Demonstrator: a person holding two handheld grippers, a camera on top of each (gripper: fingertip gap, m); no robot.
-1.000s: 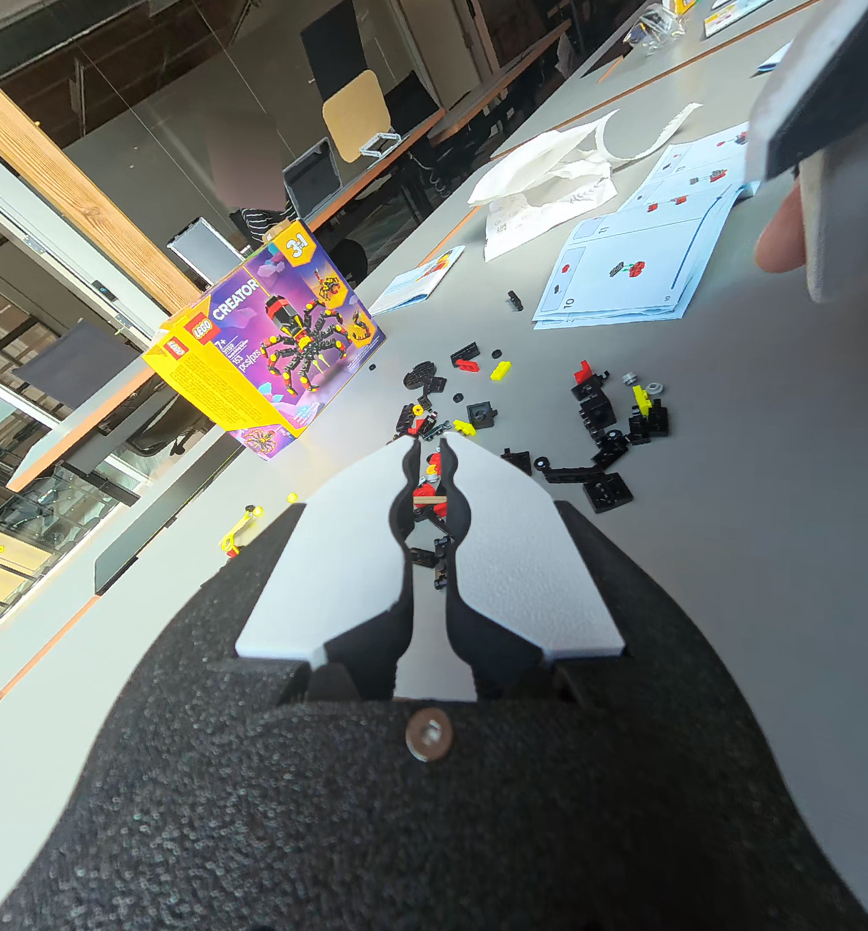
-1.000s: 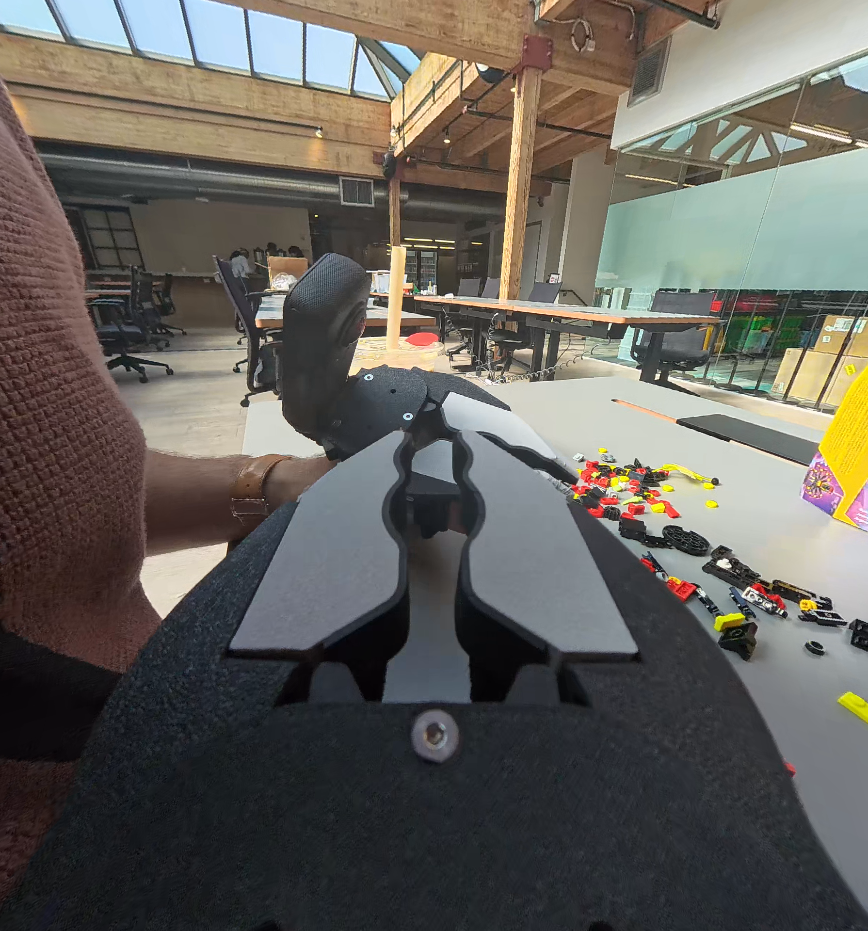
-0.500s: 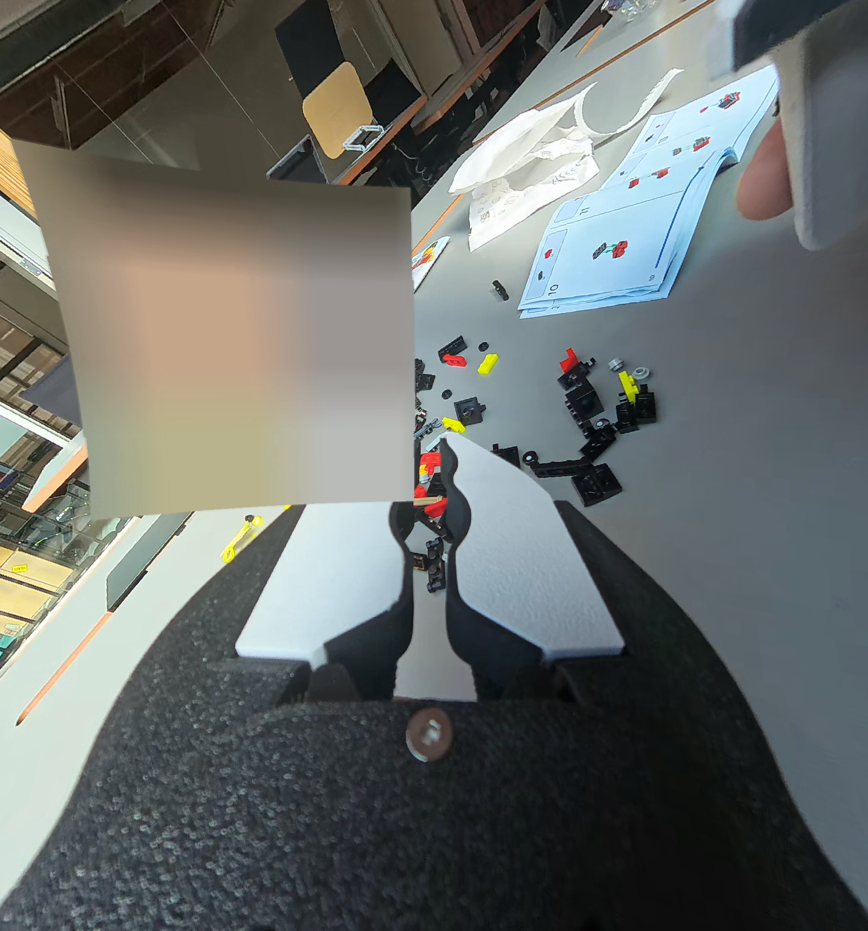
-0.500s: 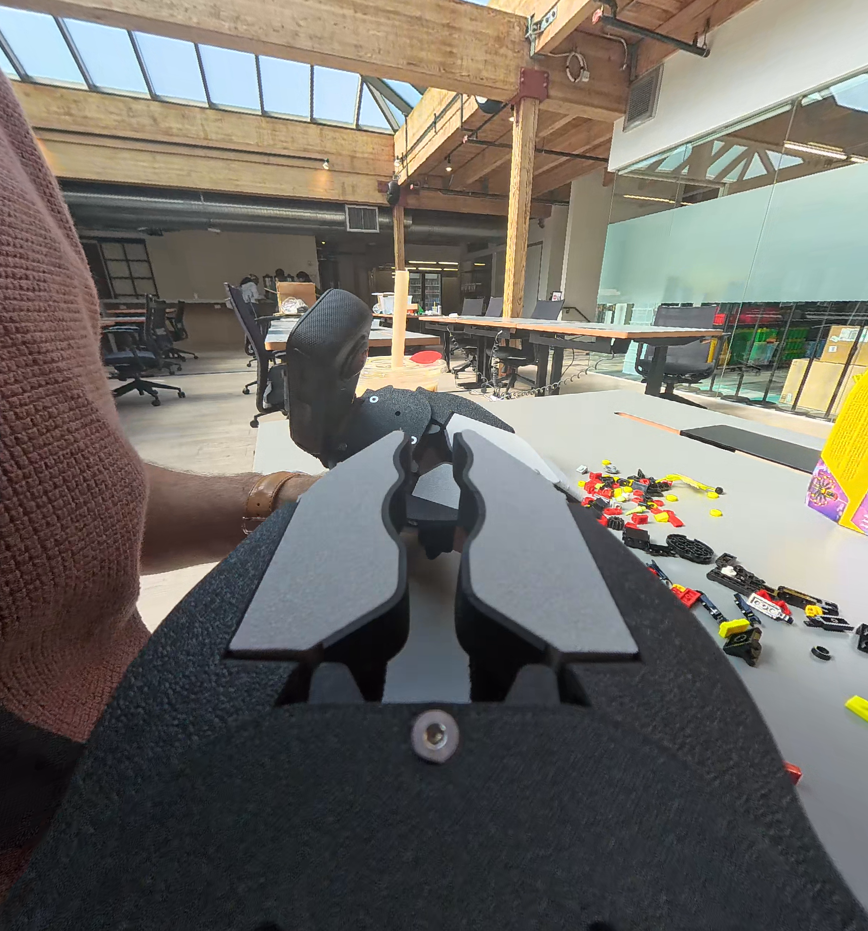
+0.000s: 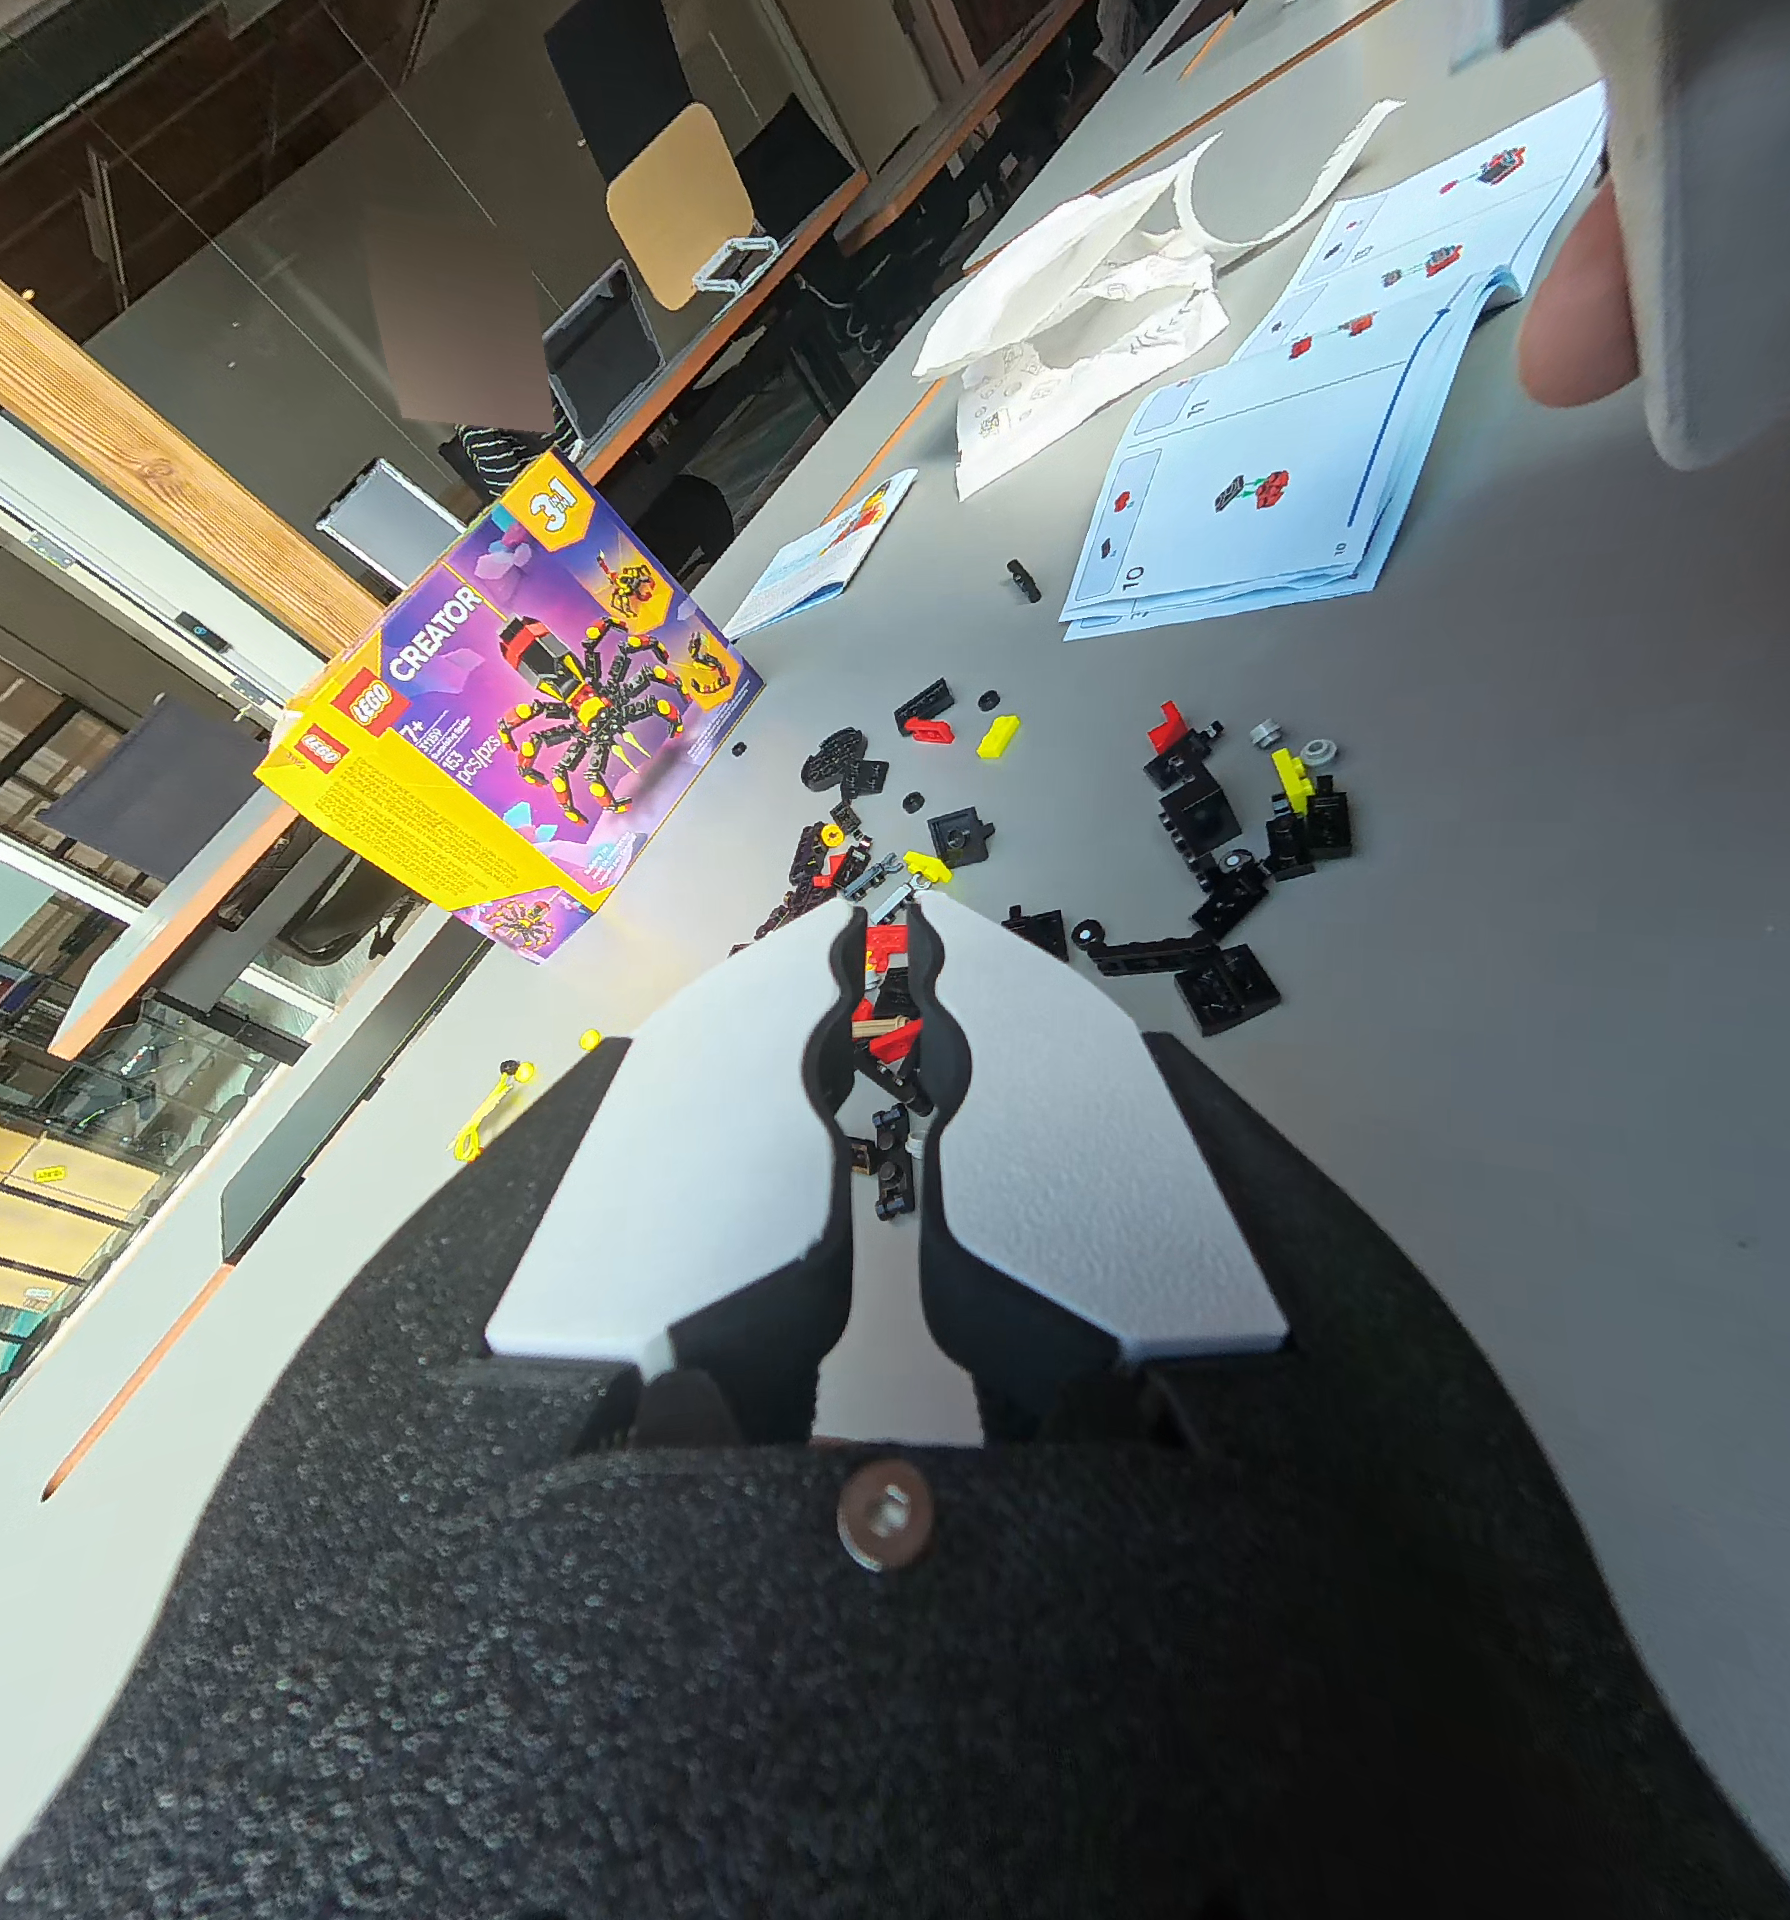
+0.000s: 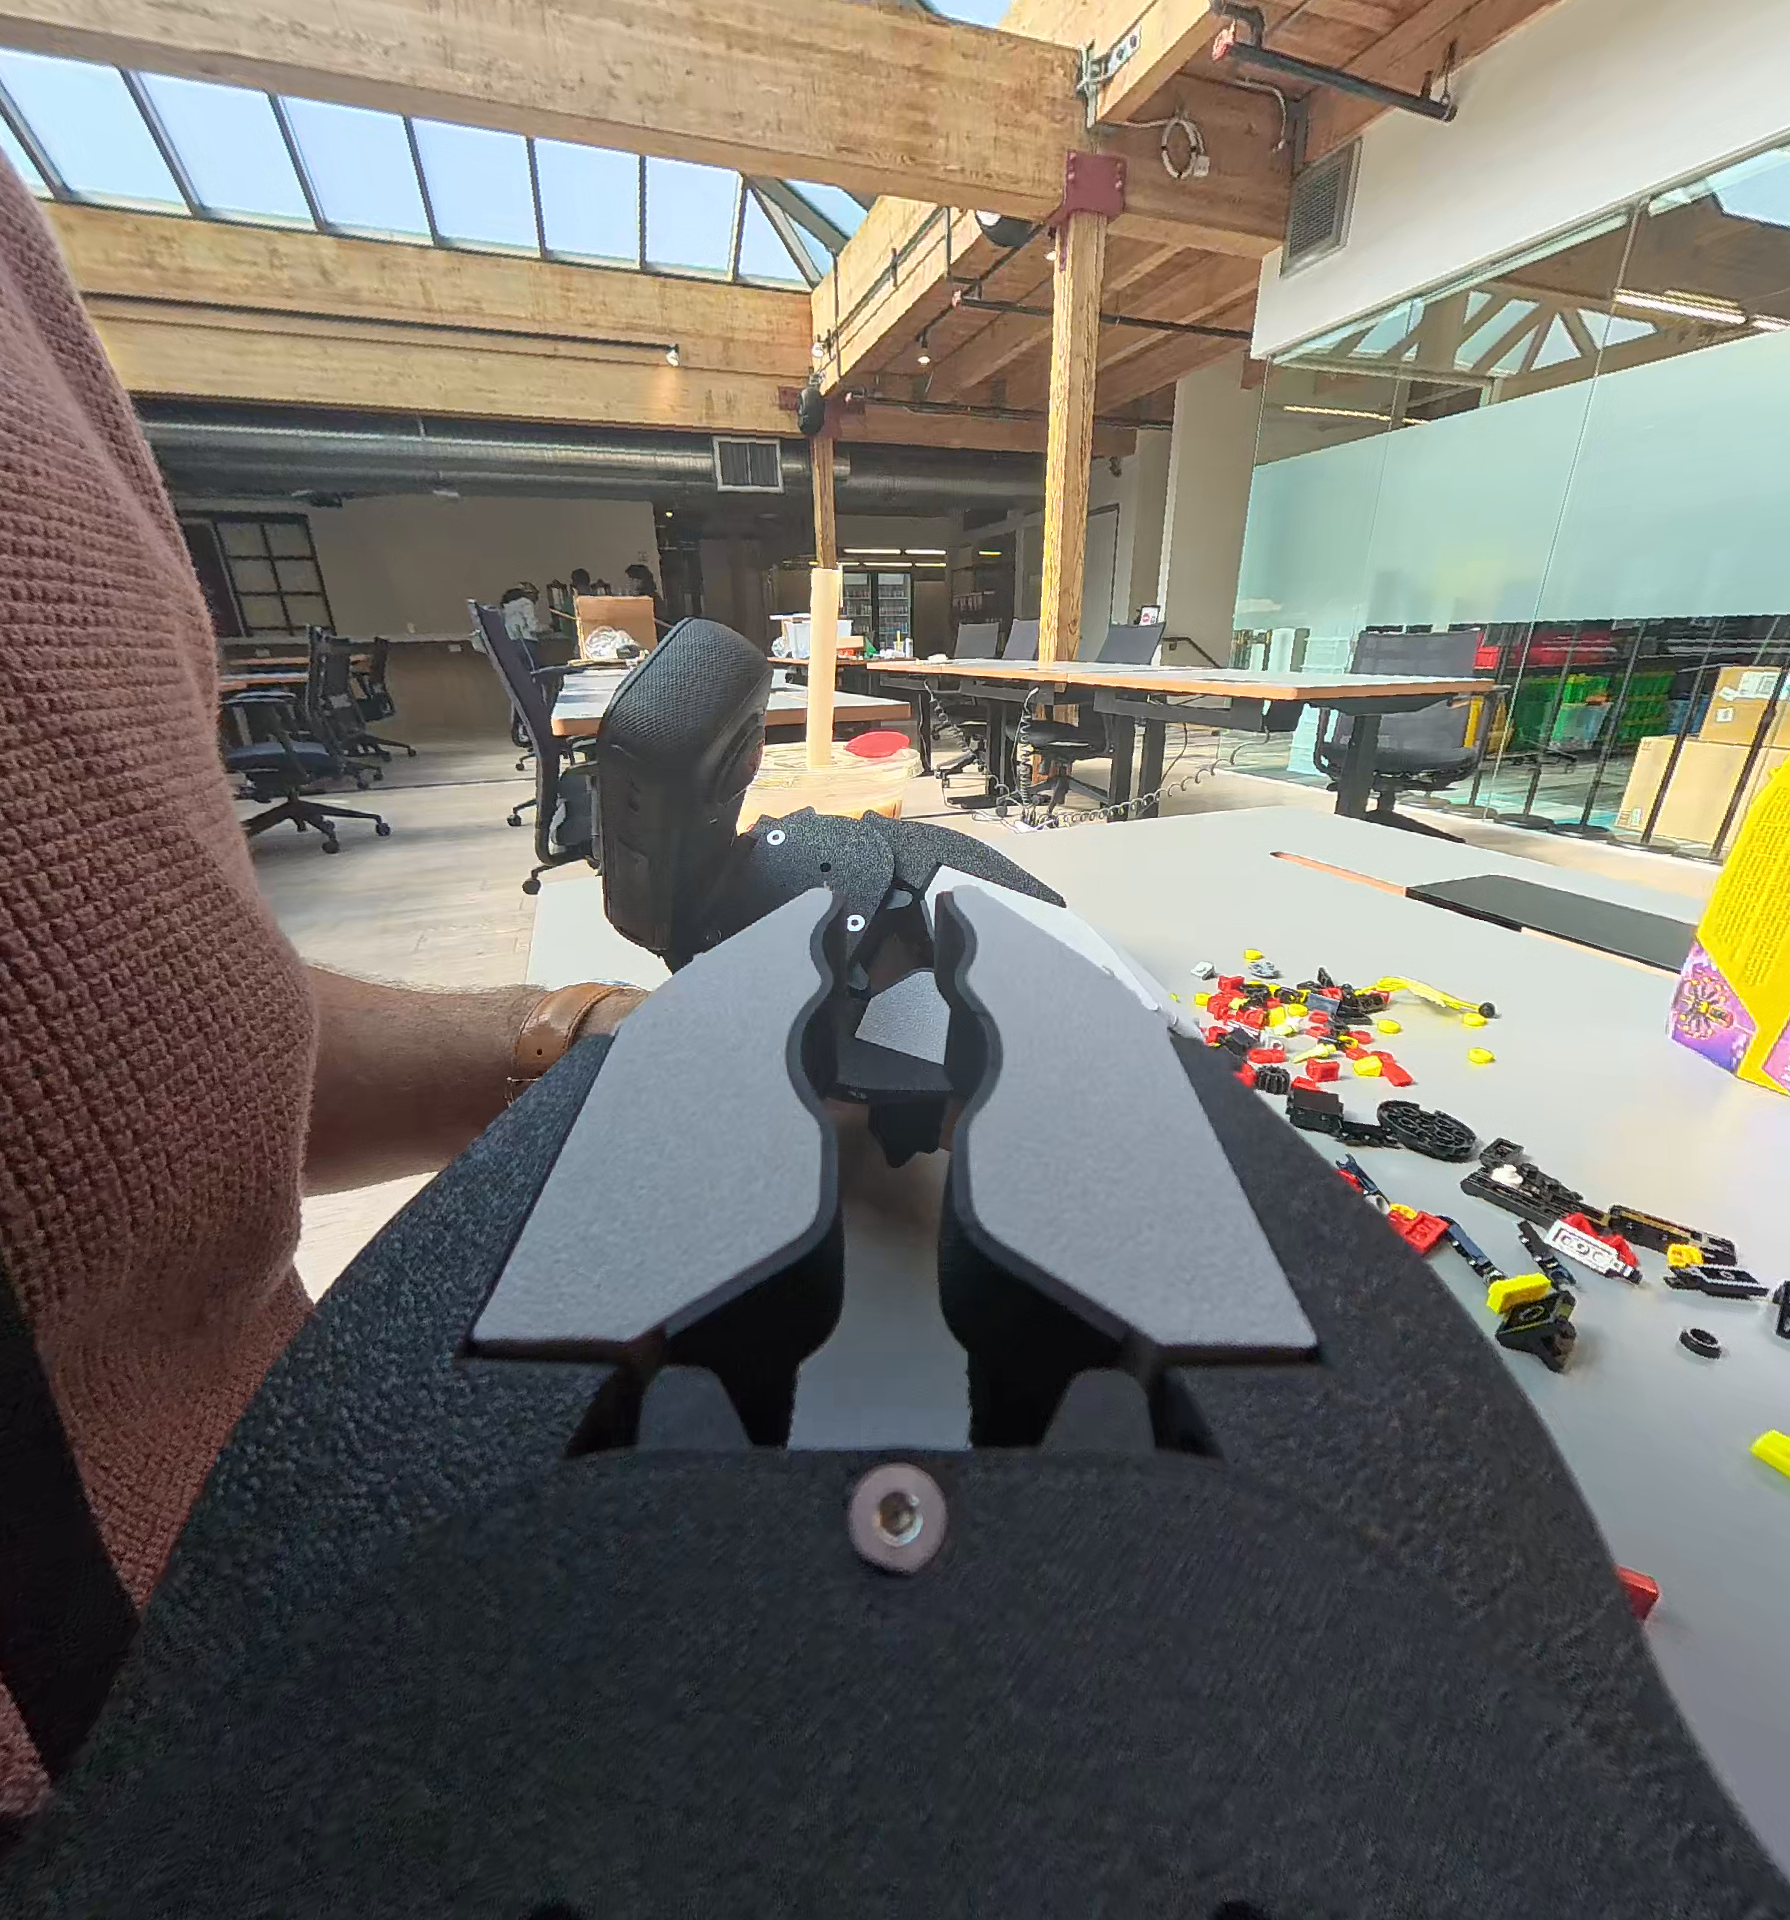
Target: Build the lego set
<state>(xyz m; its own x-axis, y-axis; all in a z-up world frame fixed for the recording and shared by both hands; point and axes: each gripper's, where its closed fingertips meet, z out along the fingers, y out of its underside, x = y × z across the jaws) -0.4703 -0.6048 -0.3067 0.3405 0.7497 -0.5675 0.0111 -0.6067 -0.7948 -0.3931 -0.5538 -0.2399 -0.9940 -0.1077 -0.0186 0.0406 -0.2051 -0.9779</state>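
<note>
Loose black, red and yellow lego bricks (image 5: 1203, 821) lie scattered on the grey table (image 5: 1493, 1039). My left gripper (image 5: 883, 920) hangs low over the near end of the pile with its jaws almost together. Red and black bricks (image 5: 886, 945) show through the narrow gap, and I see nothing gripped. My right gripper (image 6: 886, 914) is slightly open, empty, raised, and points at the left gripper's black body (image 6: 683, 769). The brick pile (image 6: 1317, 1039) lies to its right. The right gripper also shows at the top right of the left wrist view (image 5: 1753, 208), with a fingertip (image 5: 1587, 312) beside it.
The purple and yellow set box (image 5: 517, 727) stands at the left of the pile, and it also shows in the right wrist view (image 6: 1784, 935). An open instruction booklet (image 5: 1286, 488), a torn white paper bag (image 5: 1078, 301) and a small leaflet (image 5: 829, 551) lie beyond. A person's sleeve (image 6: 91, 727) fills the left. Tip to tip, the grippers are about 11 cm apart.
The right gripper's jaws have narrowed slightly. Both views have shifted a little, and the left gripper stays over the same bricks with its jaws unchanged.
</note>
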